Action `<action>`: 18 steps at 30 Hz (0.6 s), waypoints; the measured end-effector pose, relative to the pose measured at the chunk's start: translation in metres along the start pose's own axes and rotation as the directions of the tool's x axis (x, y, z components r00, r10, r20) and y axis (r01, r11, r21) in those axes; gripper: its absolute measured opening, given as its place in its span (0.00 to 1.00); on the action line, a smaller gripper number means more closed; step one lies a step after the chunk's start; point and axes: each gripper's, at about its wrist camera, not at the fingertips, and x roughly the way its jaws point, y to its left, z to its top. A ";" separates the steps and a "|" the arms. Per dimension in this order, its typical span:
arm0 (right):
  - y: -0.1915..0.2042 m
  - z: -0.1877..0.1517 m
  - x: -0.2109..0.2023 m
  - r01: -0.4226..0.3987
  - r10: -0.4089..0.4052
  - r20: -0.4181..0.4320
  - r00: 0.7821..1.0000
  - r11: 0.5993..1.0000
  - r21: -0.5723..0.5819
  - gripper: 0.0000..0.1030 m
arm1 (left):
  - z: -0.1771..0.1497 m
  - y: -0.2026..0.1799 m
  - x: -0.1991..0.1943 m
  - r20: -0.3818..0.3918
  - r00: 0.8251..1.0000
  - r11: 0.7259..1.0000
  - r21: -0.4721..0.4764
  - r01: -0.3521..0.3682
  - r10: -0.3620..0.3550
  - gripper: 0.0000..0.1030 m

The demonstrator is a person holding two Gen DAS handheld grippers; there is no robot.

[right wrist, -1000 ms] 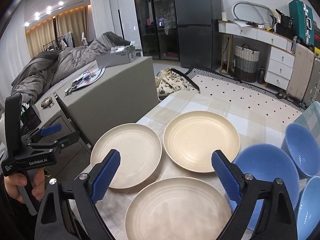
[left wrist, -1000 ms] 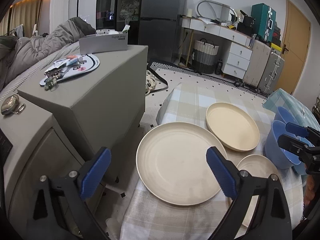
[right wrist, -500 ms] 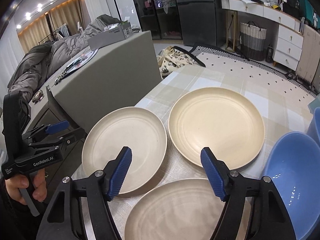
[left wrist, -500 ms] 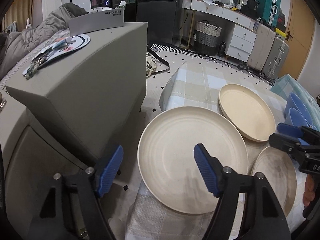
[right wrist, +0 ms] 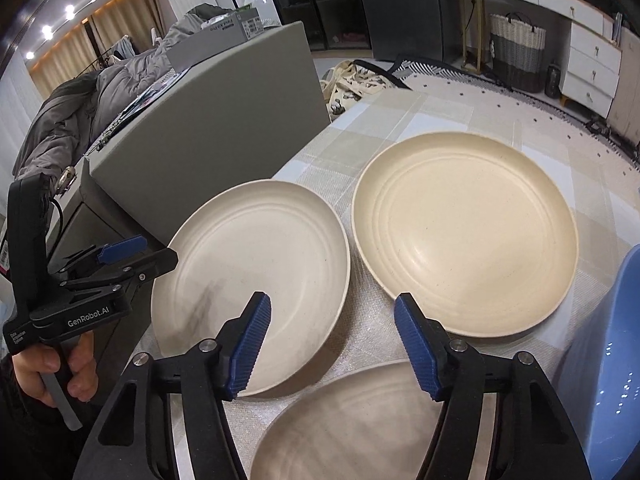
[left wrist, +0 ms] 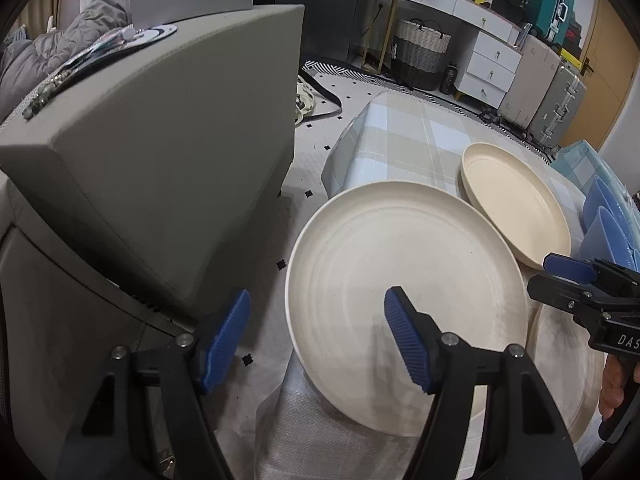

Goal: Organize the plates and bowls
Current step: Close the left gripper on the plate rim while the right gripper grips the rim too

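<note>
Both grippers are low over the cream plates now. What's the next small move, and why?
Probably ease the left gripper, jaws closing with the rim between them, onto the near-left plate edge. Its rim overhangs the table corner and nothing is gripped; the right gripper pinches nothing.

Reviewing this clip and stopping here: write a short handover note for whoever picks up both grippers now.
Left tongs: jaws closing, nothing gripped; they straddle the left rim of the pale plate at the table edge.
Right tongs: jaws closing, nothing gripped; they hover above the gap between the three plates.
Things: the pale plate, a yellower plate beside it, and a third plate nearest the person all lie apart on the checked cloth. Blue bowls sit at the right.
Done: nothing stacked yet.
Left: stack the plates, then gather the bowls.
</note>
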 end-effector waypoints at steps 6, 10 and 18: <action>0.003 0.001 0.016 0.012 -0.012 -0.021 1.000 1.000 -0.010 0.62 | -0.004 0.005 0.008 -0.030 1.000 1.000 -0.010 0.010 -0.010 0.57; 0.006 0.002 0.025 0.013 -0.013 -0.034 0.999 1.000 -0.012 0.59 | -0.004 0.007 0.012 -0.042 0.999 0.999 -0.032 0.027 -0.028 0.57; 0.010 -0.002 0.036 0.025 -0.027 -0.056 0.998 0.999 -0.030 0.47 | -0.011 0.014 0.019 -0.073 0.997 0.999 -0.040 0.032 -0.035 0.42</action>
